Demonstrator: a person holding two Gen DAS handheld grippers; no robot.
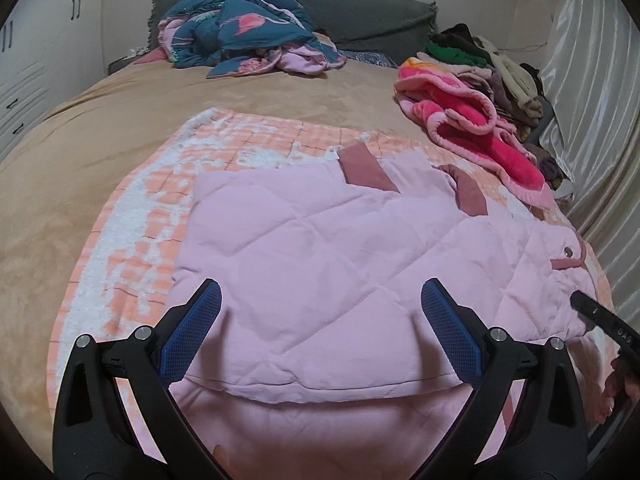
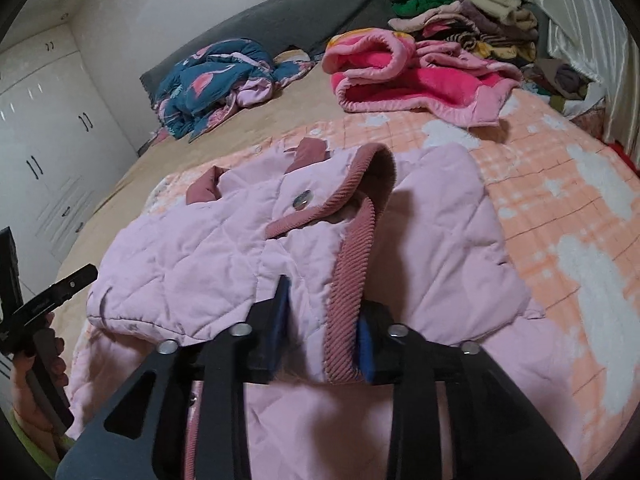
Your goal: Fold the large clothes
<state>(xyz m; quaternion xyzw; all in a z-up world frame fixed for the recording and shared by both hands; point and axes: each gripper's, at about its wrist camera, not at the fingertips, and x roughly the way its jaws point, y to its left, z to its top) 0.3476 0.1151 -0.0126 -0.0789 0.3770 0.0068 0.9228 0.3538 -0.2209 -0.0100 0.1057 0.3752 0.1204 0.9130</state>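
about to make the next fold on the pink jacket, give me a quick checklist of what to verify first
1. Right gripper has the jacket: ok, jaws sit either side of the ribbed collar; firm pinch cannot tell.
2. Left gripper free: ok, open above the quilted fabric, holding nothing.
3. Sleeves tucked in: ok, both cuffs lie on the body.
4. Fold area clear: ok, pink blanket lies apart on the bed.
5. Hem flat: cannot tell, hidden under the grippers.
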